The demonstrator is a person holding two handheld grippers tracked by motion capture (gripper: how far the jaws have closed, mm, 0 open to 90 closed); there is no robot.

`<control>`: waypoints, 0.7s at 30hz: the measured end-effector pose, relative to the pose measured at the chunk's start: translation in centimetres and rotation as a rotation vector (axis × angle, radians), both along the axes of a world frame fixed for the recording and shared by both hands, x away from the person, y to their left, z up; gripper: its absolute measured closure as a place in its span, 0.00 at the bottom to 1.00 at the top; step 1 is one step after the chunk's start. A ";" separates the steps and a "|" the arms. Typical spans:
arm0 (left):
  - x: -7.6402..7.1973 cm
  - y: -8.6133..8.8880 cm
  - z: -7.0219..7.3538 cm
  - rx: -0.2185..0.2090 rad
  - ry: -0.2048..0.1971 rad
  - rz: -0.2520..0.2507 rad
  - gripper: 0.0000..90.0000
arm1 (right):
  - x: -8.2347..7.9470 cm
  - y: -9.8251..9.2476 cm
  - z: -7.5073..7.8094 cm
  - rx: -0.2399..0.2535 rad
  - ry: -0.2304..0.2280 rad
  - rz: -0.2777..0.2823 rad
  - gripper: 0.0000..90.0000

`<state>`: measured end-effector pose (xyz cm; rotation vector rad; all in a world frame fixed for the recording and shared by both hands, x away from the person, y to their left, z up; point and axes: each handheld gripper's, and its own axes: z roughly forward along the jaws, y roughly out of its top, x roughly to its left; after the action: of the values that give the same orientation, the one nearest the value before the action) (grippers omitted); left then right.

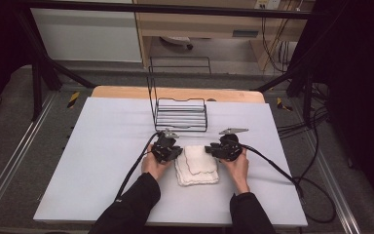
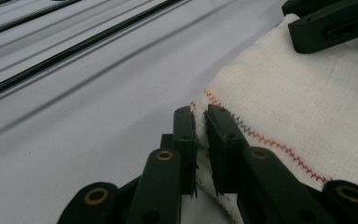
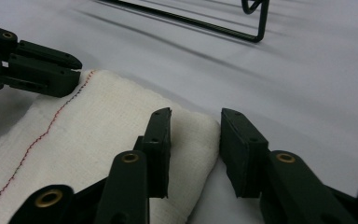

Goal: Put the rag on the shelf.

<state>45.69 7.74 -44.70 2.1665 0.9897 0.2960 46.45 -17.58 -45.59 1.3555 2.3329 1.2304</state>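
A folded white cloth (image 1: 197,165) with red stitching lies on the white table cover, between my two grippers. My left gripper (image 1: 179,152) is at its left edge; in the left gripper view its jaws (image 2: 201,114) pinch the stitched hem of the cloth (image 2: 298,107). At the cloth's right edge is my right gripper (image 1: 208,150). In the right gripper view its jaws (image 3: 196,116) stand apart across the folded corner of the cloth (image 3: 98,126), one jaw over the cloth and the other beside it, not pressing. The far tips of the left gripper (image 3: 42,70) touch the opposite hem.
A black wire rack (image 1: 180,114) stands just behind the cloth toward the table's far edge, and its base bars (image 3: 256,23) lie close ahead of the right gripper. Cables (image 1: 292,180) trail from each gripper across the white cover (image 1: 102,161). Forearms enter from the near edge.
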 end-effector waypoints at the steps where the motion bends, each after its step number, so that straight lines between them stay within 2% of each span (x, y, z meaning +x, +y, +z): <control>1: 0.0 0.0 0.0 0.001 -0.001 -0.002 0.91 | 0.0 0.0 0.0 0.003 0.004 0.002 0.74; 9: 0.1 0.2 -0.1 -0.018 0.006 -0.001 0.91 | 0.1 0.0 0.0 0.023 0.041 0.004 0.84; 12: 0.2 0.4 -0.1 -0.033 0.022 0.002 0.91 | 0.0 0.0 0.1 0.025 0.037 0.006 0.86; 19: 0.2 0.4 0.0 -0.047 0.028 0.018 0.92 | -0.3 0.0 0.4 0.030 0.034 -0.006 0.89; 21: 0.2 0.5 0.0 -0.064 0.030 0.029 0.93 | -0.4 0.0 0.6 0.031 0.025 -0.006 0.90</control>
<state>45.85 8.20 -44.72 2.1060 1.0343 0.2423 46.01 -17.61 -44.99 1.3940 2.3342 1.2599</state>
